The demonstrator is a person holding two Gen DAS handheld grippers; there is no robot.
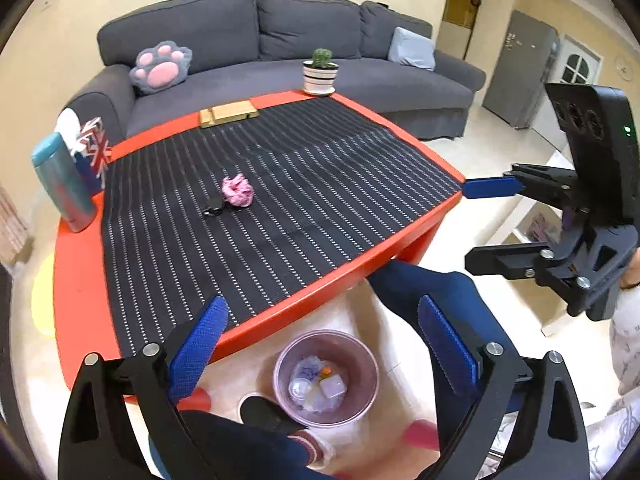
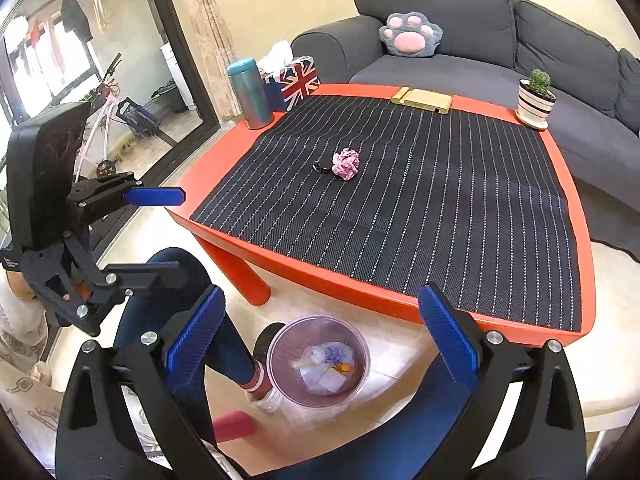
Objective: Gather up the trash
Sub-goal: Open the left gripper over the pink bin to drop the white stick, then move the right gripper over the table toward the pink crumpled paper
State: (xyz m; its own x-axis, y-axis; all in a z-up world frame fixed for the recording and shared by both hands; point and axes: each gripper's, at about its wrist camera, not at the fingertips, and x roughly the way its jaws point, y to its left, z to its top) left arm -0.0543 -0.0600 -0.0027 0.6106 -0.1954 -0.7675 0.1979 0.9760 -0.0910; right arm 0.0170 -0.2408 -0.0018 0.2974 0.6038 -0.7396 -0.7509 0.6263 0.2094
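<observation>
A crumpled pink paper ball (image 1: 237, 190) (image 2: 346, 163) lies mid-mat on the red table (image 1: 312, 292) (image 2: 360, 292), with a small black object (image 1: 212, 206) (image 2: 320, 168) touching it. On the floor at the table's near edge stands a translucent pinkish bin (image 1: 280, 360) (image 2: 276, 344) holding white and clear scraps. My left gripper (image 1: 322, 320) (image 2: 176, 236) hovers over the bin, open with nothing between its blue pads. My right gripper (image 2: 322, 308) (image 1: 476, 224) hangs beside it above the same bin, also open and empty.
A teal bottle (image 1: 64, 184) (image 2: 250, 94) and a flag-print tissue box (image 2: 296, 80) stand at one table corner. A wooden stand (image 1: 228, 114) and a potted cactus (image 1: 320, 72) sit at the far edge, with a grey sofa (image 1: 280, 28) behind. A person's leg and shoe (image 1: 264, 412) touch the bin.
</observation>
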